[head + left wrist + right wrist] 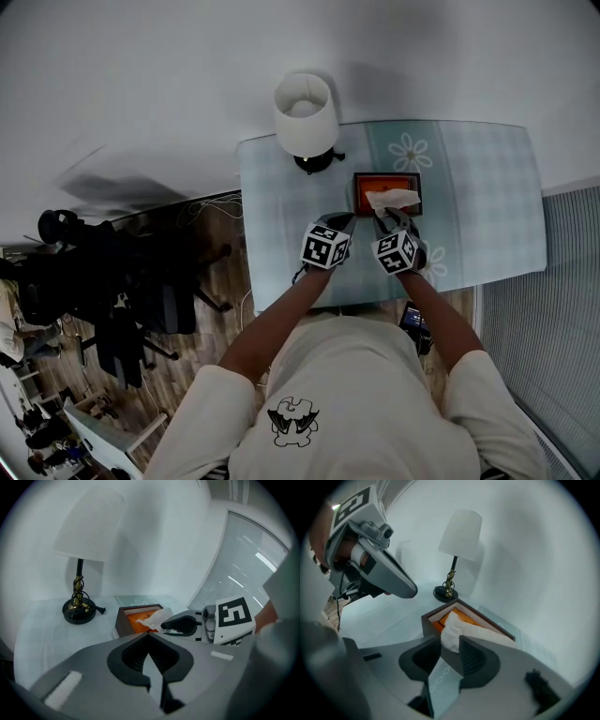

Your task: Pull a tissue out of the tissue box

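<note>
Right gripper (450, 643): jaws wide apart, straddling the tissue (451, 629) tip, pads not pressing. Left gripper (149, 635): jaws closed, empty, near the box's near-left corner. Tissue pokes up from the tissue box (430, 619) and drapes along its long axis, which runs left-right in the head view, on table (487, 206). Lamp (306, 117) beyond.

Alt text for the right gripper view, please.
The right gripper, fingers open, hangs over a dark tissue box with the end of the white tissue between them, seemingly not pinched. The left gripper hovers at upper left, and a white-shaded lamp stands behind.
</note>
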The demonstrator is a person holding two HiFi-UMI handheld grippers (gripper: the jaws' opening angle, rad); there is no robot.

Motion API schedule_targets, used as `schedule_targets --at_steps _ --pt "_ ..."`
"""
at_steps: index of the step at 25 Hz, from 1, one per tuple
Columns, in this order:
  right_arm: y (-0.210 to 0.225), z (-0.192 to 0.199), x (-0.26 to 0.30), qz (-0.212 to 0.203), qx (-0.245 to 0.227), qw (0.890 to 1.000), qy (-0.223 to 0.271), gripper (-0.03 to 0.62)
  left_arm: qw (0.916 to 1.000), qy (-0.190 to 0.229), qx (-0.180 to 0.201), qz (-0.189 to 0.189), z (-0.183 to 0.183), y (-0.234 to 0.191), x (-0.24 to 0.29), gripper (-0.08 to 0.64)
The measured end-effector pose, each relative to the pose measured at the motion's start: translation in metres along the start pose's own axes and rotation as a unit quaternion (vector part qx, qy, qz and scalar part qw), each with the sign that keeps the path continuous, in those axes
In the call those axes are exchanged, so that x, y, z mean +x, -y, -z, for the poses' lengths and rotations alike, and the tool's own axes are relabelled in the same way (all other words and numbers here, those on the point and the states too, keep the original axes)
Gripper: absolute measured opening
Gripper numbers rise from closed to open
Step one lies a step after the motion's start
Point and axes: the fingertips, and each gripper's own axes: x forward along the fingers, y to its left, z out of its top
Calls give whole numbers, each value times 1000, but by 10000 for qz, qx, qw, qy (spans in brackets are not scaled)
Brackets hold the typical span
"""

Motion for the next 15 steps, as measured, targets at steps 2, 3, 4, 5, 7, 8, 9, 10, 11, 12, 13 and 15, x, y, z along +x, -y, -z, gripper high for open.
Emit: schedule_targets --at_steps 2,3,4,5,7,8,9,10,11,12,13,15 --pt "0 -2 -2 83 -53 9999 39 82 10000 -3 -53 22 -1 0 0 5" --pt "0 -3 -3 122 -53 9999 62 15 10000 6 -75 35 -1 0 -1 5" --pt "-1 -3 -5 141 -16 9999 77 15 9999 18 -90 45 -1 0 -1 5" --pt "-3 -2 -5 138 55 9999 83 15 9999 28 -98 50 -1 0 -1 5" --pt "-4 -1 -6 124 195 9997 85 15 9999 35 -106 59 -1 -1 -1 5" --pt "-3 -1 -7 128 239 9996 89 15 9999 34 -111 67 -2 -1 -2 5" --pt "-2 -2 -9 138 277 9995 97 14 9999 33 -115 78 -2 -1 -3 5" --pt "-1 -3 -10 148 313 9993 107 14 9999 31 -117 89 -3 -1 -3 5" --pt "0 -5 -12 157 342 9992 118 15 9999 28 -116 97 -3 -1 -4 5" --pt "1 -6 -14 165 363 9991 133 14 9999 23 -114 102 -2 -1 -4 5" --pt "2 -7 -16 170 383 9990 151 14 9999 20 -110 108 -2 0 -4 5" --pt "3 -10 -20 176 447 9986 203 14 9999 26 -86 128 -2 2 -5 5"
